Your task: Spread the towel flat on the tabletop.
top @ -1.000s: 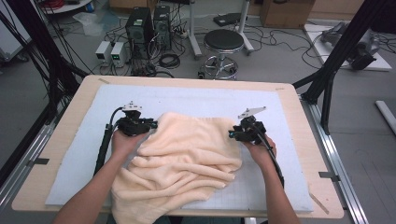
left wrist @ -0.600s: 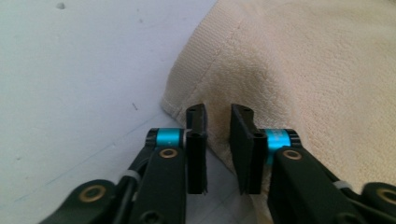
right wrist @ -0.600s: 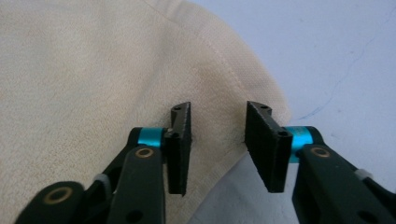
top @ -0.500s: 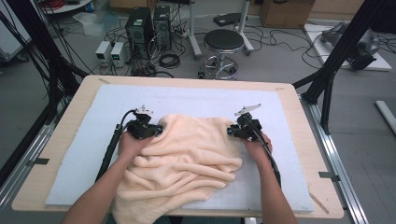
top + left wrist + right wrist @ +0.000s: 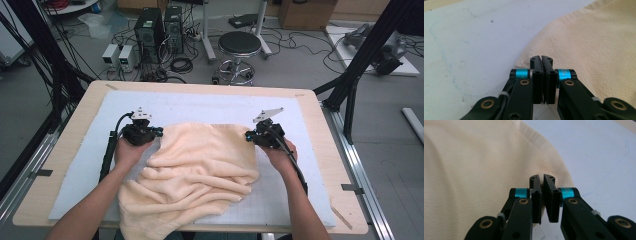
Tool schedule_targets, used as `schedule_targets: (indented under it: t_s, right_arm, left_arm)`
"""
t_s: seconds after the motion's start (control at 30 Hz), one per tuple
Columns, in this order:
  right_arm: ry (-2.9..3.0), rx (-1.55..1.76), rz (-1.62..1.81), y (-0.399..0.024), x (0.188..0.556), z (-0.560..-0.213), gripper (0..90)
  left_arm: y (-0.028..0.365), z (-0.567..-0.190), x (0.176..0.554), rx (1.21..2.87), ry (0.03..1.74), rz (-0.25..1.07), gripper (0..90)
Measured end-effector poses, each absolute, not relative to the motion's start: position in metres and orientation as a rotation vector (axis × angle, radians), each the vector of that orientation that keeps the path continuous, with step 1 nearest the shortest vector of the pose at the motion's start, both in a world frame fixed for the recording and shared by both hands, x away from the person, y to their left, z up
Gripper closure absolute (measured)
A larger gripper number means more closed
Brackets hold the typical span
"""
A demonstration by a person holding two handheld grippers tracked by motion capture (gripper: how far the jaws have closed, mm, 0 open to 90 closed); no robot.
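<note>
A cream towel (image 5: 200, 160) lies rumpled on the white mat (image 5: 210, 107), and its near part hangs over the table's front edge. My left gripper (image 5: 161, 133) is at the towel's far left corner. Its jaws have just been closing and now stand pressed together (image 5: 541, 58) on the towel's (image 5: 586, 45) corner edge. My right gripper (image 5: 247, 136) is at the far right corner. Its jaws have also just been closing (image 5: 542, 177), and a thin fold of towel (image 5: 474, 170) is pinched between them.
The mat covers most of the wooden table (image 5: 65, 150), with bare mat (image 5: 474, 37) left of the towel and more (image 5: 599, 150) to its right. Beyond the table stand a stool (image 5: 240, 47), computer cases (image 5: 160, 30) and black frame posts (image 5: 350, 85).
Both grippers pressed in at the towel's far corners, and the left one has since drawn back slightly to the left. The towel's shape is much the same.
</note>
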State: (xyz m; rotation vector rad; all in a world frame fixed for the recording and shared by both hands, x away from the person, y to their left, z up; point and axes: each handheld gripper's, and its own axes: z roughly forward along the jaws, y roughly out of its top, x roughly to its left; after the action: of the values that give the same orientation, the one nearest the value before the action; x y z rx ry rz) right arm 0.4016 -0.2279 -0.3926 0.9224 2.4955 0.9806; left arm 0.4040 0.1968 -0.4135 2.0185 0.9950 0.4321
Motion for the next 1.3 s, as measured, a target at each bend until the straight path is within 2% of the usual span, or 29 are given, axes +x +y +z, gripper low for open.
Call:
schedule_targets:
  t_s: [0.23,0.37,0.47,0.5,0.53,0.57,0.6,0.67,0.87,1.07,1.3]
  right_arm:
    - [2.582,0.865,0.972,-0.224,0.414,-0.381,85.4]
    - [2.591,0.872,0.919,-0.220,0.438,-0.370,86.0]
    - [2.454,0.944,0.901,-0.225,0.471,-0.339,85.3]
    - [2.381,0.980,0.899,-0.227,0.481,-0.330,83.0]
    - [2.339,1.024,0.888,-0.229,0.490,-0.325,71.5]
    - [2.292,1.030,0.838,-0.229,0.495,-0.323,56.4]
    - [2.275,1.040,0.812,-0.229,0.497,-0.325,49.0]
    - [2.324,1.065,0.879,-0.231,0.496,-0.333,49.3]
    - [2.456,1.117,0.897,-0.233,0.475,-0.368,46.4]
    - [2.466,1.053,0.957,-0.228,0.443,-0.386,50.4]
    - [2.514,1.049,0.940,-0.223,0.430,-0.406,54.4]
  left_arm:
    - [0.201,-0.418,0.419,1.992,1.056,0.427,87.9]
    - [0.203,-0.401,0.447,1.946,1.128,0.511,88.1]
    - [0.199,-0.372,0.480,1.927,1.143,0.626,87.9]
    - [0.199,-0.362,0.489,1.917,1.137,0.664,87.5]
    - [0.197,-0.355,0.495,1.913,1.151,0.725,84.5]
    - [0.197,-0.351,0.498,1.903,1.179,0.742,73.8]
    - [0.198,-0.350,0.500,1.895,1.185,0.706,59.9]
    - [0.200,-0.359,0.498,1.961,1.162,0.624,63.8]
    - [0.197,-0.393,0.471,2.039,1.085,0.501,58.7]
    - [0.195,-0.406,0.442,2.079,1.008,0.438,58.3]
    - [0.193,-0.420,0.413,2.140,0.939,0.378,58.5]
